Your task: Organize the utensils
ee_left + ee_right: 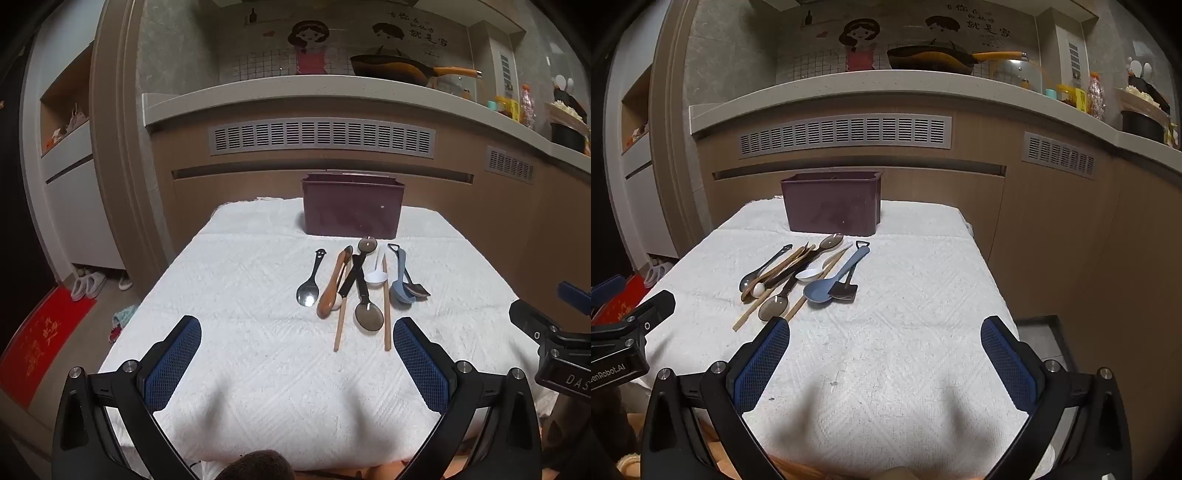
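Note:
Several utensils lie side by side on a white cloth (pixel 240 280): a metal spoon (pixel 308 288), a wooden spoon (pixel 330 291), chopsticks (pixel 386 314), a dark translucent spoon (pixel 367 310), a white spoon (pixel 377 271), a blue spoon (pixel 400 284) and a small black shovel spoon (pixel 415 286). A maroon holder box (pixel 351 206) stands behind them. My left gripper (pixel 297 332) is open and empty, just short of the utensils. My right gripper (pixel 884 332) is open and empty, to the right of the blue spoon (pixel 827 284) and box (pixel 831 206).
The cloth-covered table (pixel 923 280) ends at its right edge near a wooden cabinet (pixel 1052 229). A kitchen counter with a pan (pixel 399 68) runs behind. The right gripper's body (pixel 554 339) shows at the right of the left wrist view.

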`<move>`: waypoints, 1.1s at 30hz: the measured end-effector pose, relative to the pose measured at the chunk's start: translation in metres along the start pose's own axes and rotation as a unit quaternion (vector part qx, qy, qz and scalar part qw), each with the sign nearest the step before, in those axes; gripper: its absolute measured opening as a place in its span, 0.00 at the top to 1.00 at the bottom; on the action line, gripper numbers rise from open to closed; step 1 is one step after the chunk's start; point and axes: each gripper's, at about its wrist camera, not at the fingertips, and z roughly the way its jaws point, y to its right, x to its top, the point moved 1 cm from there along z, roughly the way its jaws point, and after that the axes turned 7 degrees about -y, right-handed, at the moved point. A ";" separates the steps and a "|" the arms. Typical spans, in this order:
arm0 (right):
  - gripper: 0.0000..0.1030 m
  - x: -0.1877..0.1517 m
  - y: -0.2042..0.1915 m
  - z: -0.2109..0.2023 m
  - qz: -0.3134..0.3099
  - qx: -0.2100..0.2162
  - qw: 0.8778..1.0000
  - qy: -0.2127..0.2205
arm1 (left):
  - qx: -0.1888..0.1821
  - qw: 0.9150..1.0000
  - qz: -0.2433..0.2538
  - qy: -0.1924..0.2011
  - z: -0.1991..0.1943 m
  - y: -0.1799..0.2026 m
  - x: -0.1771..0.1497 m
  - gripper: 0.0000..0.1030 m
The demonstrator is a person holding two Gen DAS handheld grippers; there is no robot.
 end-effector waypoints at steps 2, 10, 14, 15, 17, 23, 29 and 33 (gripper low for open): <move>0.00 0.000 0.000 0.000 0.004 0.002 1.000 -0.004 | -0.001 1.000 0.003 0.000 -0.001 -0.001 0.000 0.00; 0.00 0.000 -0.001 0.000 0.001 0.000 1.000 -0.004 | 0.007 1.000 0.007 -0.005 0.000 -0.005 -0.003 0.00; 0.00 0.001 0.000 -0.001 -0.001 0.001 1.000 -0.001 | 0.009 1.000 0.010 -0.007 0.000 -0.003 -0.002 0.00; 0.00 0.000 0.001 -0.001 -0.001 0.001 1.000 -0.001 | 0.009 1.000 0.009 -0.007 -0.001 -0.004 -0.002 0.00; 0.00 0.000 0.000 0.001 -0.001 0.001 1.000 0.000 | 0.010 1.000 0.010 -0.007 0.000 -0.001 -0.002 0.00; 0.00 0.000 0.000 0.002 -0.003 0.000 1.000 -0.001 | 0.012 1.000 0.010 -0.008 0.002 0.002 -0.001 0.00; 0.00 0.000 -0.003 0.001 -0.006 0.001 1.000 -0.001 | 0.012 1.000 0.007 -0.008 0.002 0.000 -0.001 0.00; 0.00 0.000 -0.004 0.002 -0.006 0.002 1.000 -0.001 | 0.013 1.000 0.007 -0.008 0.003 -0.001 -0.001 0.00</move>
